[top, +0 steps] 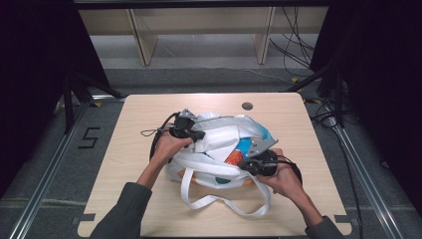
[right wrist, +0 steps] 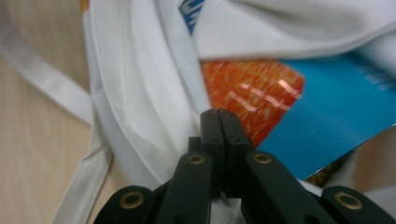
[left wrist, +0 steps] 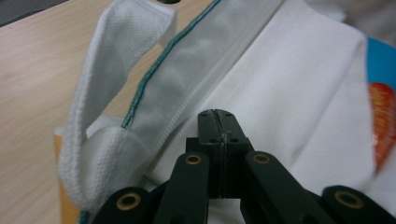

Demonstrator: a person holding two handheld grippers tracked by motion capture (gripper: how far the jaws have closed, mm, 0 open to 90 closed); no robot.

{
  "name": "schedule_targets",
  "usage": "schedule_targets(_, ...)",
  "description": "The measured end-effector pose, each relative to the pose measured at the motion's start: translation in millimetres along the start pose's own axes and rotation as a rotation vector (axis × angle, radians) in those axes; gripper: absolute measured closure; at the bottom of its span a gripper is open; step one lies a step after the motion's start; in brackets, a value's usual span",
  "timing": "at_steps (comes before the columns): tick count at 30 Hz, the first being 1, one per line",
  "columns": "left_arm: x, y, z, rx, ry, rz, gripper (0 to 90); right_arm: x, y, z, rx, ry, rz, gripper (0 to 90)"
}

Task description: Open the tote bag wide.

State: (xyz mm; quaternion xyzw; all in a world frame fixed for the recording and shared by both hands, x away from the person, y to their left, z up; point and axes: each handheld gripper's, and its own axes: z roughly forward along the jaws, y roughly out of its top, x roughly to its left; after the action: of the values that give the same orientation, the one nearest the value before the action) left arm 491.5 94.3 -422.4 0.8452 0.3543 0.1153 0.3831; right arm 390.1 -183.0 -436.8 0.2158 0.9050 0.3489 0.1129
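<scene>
A white cloth tote bag lies crumpled in the middle of the wooden table, its handle straps looping toward the front edge. Inside its mouth shows a blue and orange packet. My left gripper rests against the bag's left upper side. In the left gripper view its jaws are pressed together over white fabric, beside a strap, with nothing visible between them. My right gripper sits at the bag's right front edge, jaws together, pointing at the packet and the bag's folded rim.
A round grommet is set in the table's far side. Black cables trail on the floor at the back right, and wooden shelf legs stand beyond the table. Bare tabletop lies left and right of the bag.
</scene>
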Motion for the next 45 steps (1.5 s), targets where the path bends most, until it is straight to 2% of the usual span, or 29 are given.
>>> schedule_targets(2,2.5,0.9,4.0,0.014,0.005,-0.003,89.4,3.5,-3.7,2.6,0.008,0.013,-0.014,90.0)
schedule_targets(4,6.3,0.7,11.5,0.028,0.014,-0.024,89.4,16.4,-14.6,8.9,0.071,0.045,-0.004,90.0)
schedule_targets(5,7.7,0.0,14.7,0.033,0.011,-0.031,89.4,24.2,-24.9,17.8,0.118,0.067,-0.060,90.0)
schedule_targets(7,6.5,-1.3,18.2,0.030,0.016,-0.039,89.4,27.3,-28.7,21.5,0.135,0.074,-0.062,90.0)
schedule_targets(9,2.4,-1.0,12.7,0.016,0.029,-0.013,89.4,30.5,-29.2,21.4,0.142,0.066,-0.033,90.0)
schedule_targets(10,1.1,-0.8,7.3,0.006,0.017,-0.014,89.3,28.2,-23.3,15.0,0.109,0.061,-0.052,90.0)
schedule_targets(12,-2.8,-1.2,-3.9,-0.028,-0.007,-0.015,89.3,27.7,-17.6,4.9,0.054,0.039,-0.027,90.0)
schedule_targets(14,-10.2,-2.8,-13.4,-0.060,-0.065,-0.005,89.1,21.6,-10.0,-5.1,-0.019,0.010,-0.049,90.0)
schedule_targets(15,-16.6,-3.7,-15.9,-0.072,-0.094,-0.010,89.1,21.6,-10.0,-5.1,-0.019,0.010,-0.049,90.0)
schedule_targets(16,-22.0,-4.4,-18.2,-0.061,-0.115,0.019,88.6,14.5,-2.8,-15.1,-0.078,-0.031,-0.027,90.0)
schedule_targets(17,-29.1,-5.0,-17.9,-0.058,-0.130,0.029,88.6,14.5,-2.8,-15.1,-0.078,-0.031,-0.027,90.0)
schedule_targets(18,-33.5,-5.1,-16.1,-0.033,-0.140,0.062,87.7,6.8,3.4,-20.0,-0.119,-0.088,-0.033,90.0)
schedule_targets(19,-37.7,-4.8,-12.2,-0.014,-0.143,0.075,87.6,4.1,5.6,-20.8,-0.115,-0.104,-0.010,90.0)
schedule_targets(21,-39.3,-3.2,-1.4,0.031,-0.116,0.106,87.6,0.9,7.1,-18.0,-0.122,-0.111,-0.006,90.0)
schedule_targets(25,-32.1,3.2,14.6,0.057,-0.069,0.089,89.2,-4.4,5.0,1.6,-0.054,-0.101,-0.020,90.0)
schedule_targets(26,-32.0,6.9,18.5,0.069,-0.013,0.107,89.4,-2.4,0.6,9.0,-0.028,-0.060,-0.012,90.0)
schedule_targets(27,-32.0,6.9,18.5,0.069,-0.013,0.107,89.4,-2.4,0.6,9.0,-0.028,-0.060,-0.012,90.0)
schedule_targets(28,-31.9,9.0,21.1,0.089,0.019,0.123,89.4,-0.8,-0.9,10.8,-0.006,-0.040,-0.026,90.0)
schedule_targets(29,-28.0,14.2,26.7,0.126,0.115,0.167,89.5,6.6,-4.1,11.8,0.051,-0.009,0.000,90.0)
schedule_targets(30,-28.0,14.2,26.7,0.126,0.115,0.167,89.5,6.6,-4.1,11.8,0.051,-0.009,0.000,90.0)
schedule_targets(31,-23.1,16.6,30.0,0.157,0.186,0.198,89.5,8.5,-6.6,13.2,0.073,0.007,-0.005,90.0)
schedule_targets(32,-14.8,17.8,33.8,0.191,0.212,0.194,89.5,10.7,-9.9,15.8,0.094,0.028,-0.012,90.0)
schedule_targets(33,-6.5,17.2,38.2,0.188,0.197,0.136,89.5,16.6,-16.9,21.2,0.122,0.052,-0.013,90.0)
schedule_targets(35,5.5,17.0,43.7,0.175,0.180,0.060,89.6,18.0,-18.6,22.1,0.118,0.050,-0.008,90.0)
schedule_targets(39,6.3,19.3,45.4,0.181,0.172,0.039,89.5,17.6,-16.4,21.6,0.118,0.064,-0.013,90.0)
schedule_targets(40,5.0,17.9,36.4,0.147,0.139,0.032,89.3,15.2,-15.4,16.7,0.080,0.052,-0.018,90.0)
schedule_targets(42,4.6,16.3,30.0,0.122,0.119,0.023,88.5,15.7,-13.6,11.3,0.053,0.042,-0.001,90.0)
schedule_targets(43,4.4,11.5,15.5,0.076,0.092,0.016,87.8,9.9,-5.7,-1.6,-0.040,0.010,-0.024,90.0)
schedule_targets(45,4.2,8.3,8.1,0.056,0.079,0.017,87.4,1.4,5.3,-16.1,-0.106,-0.030,-0.038,90.0)
